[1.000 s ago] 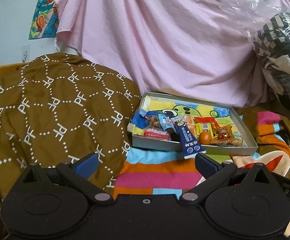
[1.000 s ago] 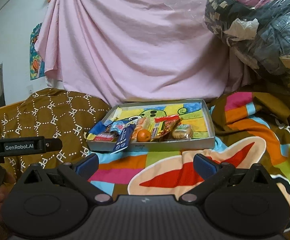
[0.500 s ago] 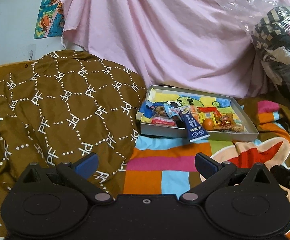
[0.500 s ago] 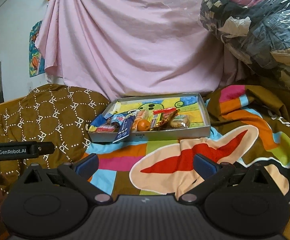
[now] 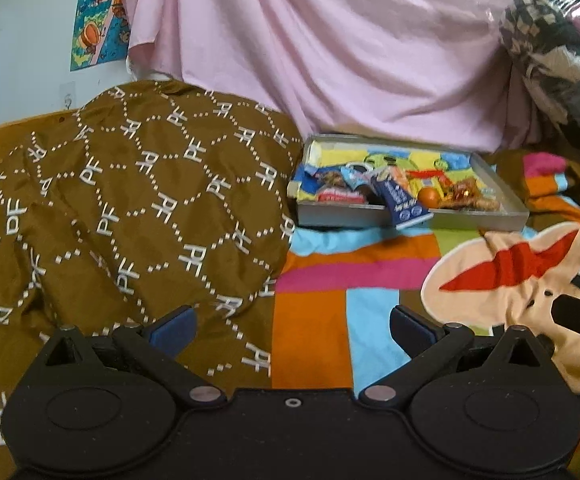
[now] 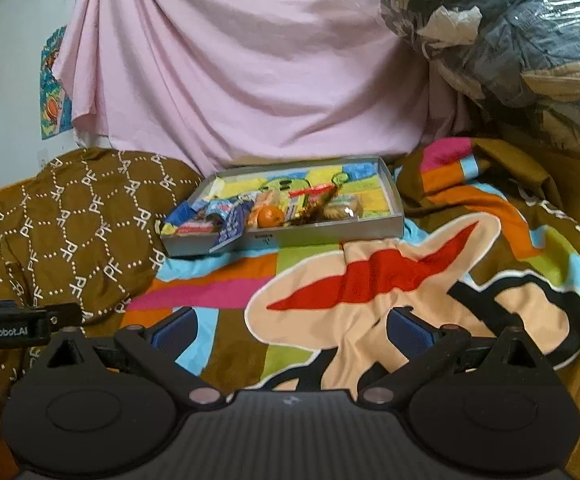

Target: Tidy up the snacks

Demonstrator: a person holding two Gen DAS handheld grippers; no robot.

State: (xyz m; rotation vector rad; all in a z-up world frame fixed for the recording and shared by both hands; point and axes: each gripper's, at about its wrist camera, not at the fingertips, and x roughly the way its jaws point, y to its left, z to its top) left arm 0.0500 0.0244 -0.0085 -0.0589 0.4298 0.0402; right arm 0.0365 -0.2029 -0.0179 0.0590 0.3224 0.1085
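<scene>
The snacks sit together in a shallow grey tray (image 6: 331, 235) at the far middle of the bed, resting on the colourful cartoon blanket (image 6: 369, 280) just in front of the hanging pink sheet (image 6: 250, 80). Its raised rim is there to hold loose packets on soft, uneven bedding. They crowd the near-left part of the tray, while the far and right portions show bare printed lining, so the sorting looks largely undone.

A blue packet (image 5: 403, 205) droops over the near rim, half out, and seems the piece most likely to slide onto the blanket. Beside it lies a small orange (image 6: 270, 216), and to the right a wrapped cookie (image 6: 341, 209). A red-and-white packet (image 5: 339, 197) sits at the near-left corner.

The left gripper (image 5: 291, 326) hovers low over the seam between the brown patterned quilt (image 5: 130, 200) and the blanket, its fingers spread wide with nothing between them. The right gripper (image 6: 291, 326) hangs over the blanket's cartoon face, likewise released and empty. Both are well apart from the tray and point toward it, which probably suits an approach from the near side.
</scene>
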